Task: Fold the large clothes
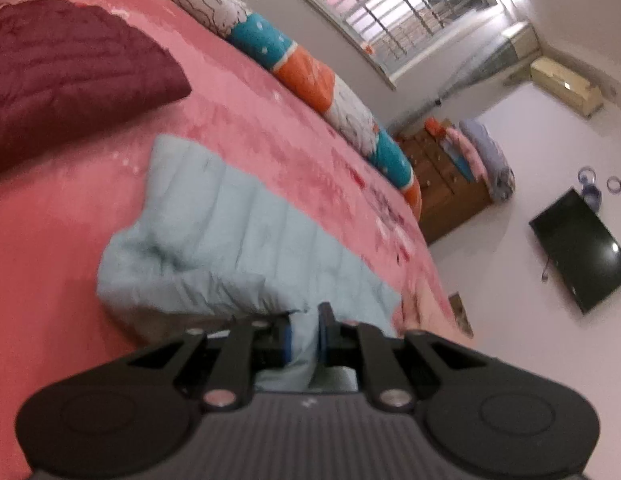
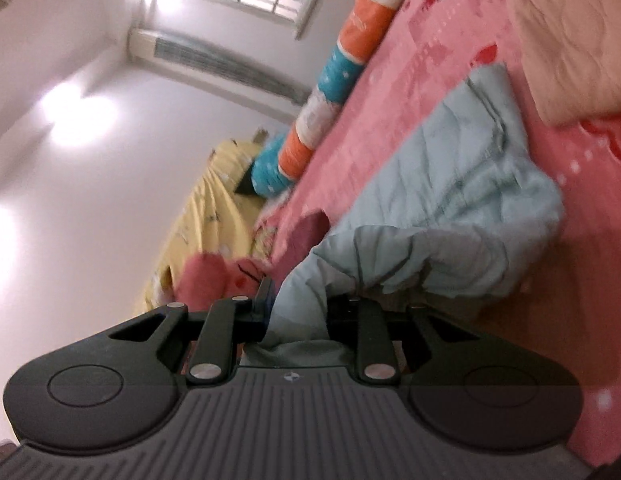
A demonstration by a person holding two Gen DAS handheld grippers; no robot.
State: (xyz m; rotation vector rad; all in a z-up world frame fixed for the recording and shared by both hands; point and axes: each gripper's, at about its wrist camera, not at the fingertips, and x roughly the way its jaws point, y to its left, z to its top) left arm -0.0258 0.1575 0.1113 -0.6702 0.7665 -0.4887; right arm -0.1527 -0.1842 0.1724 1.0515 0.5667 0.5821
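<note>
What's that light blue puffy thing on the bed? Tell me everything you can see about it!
The light blue garment looks like soft padded clothing, stitched in puffy rows. It lies rumpled and partly folded on the pink bedspread, with one part stretched out flat. Its near edge is bunched up and pinched by both grippers: the left gripper has a fold between its blue-padded fingers, and the right gripper grips another bunch. Nothing else touches it.

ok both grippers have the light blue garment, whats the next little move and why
Probably carry the pinched edge across over the rest. The left gripper and right gripper are each shut on a bunch of the light blue quilted garment, while most of it lies rumpled on the pink bedspread. Keeping the two grippers apart should keep the edge taut for a flat fold.
</note>
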